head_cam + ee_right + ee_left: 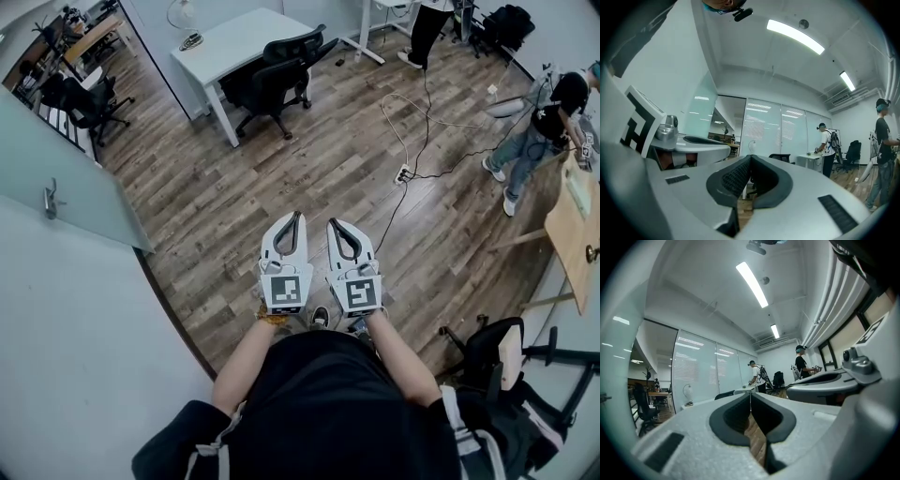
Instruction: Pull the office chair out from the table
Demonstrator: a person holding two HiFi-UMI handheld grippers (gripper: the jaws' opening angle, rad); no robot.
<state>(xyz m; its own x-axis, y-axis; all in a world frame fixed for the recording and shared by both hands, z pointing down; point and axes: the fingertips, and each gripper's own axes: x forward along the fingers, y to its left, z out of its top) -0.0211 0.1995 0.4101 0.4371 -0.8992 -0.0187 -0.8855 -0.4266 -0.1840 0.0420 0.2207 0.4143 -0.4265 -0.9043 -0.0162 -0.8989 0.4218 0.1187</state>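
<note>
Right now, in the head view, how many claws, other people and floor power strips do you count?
Claws: 2, the left claw and the right claw, both shut and empty
Other people: 2, the person at the top and the person at the right
Power strips: 1, the power strip
Total: 5

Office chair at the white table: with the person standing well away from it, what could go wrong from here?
1. The left tool and right tool are shut and empty; unless opened, they may only nudge the office chair, not grip it.
2. The office chair sits tucked against the white table; an armrest might catch its edge.
3. A cable and power strip lie on the floor nearby: a trip hazard.
</note>
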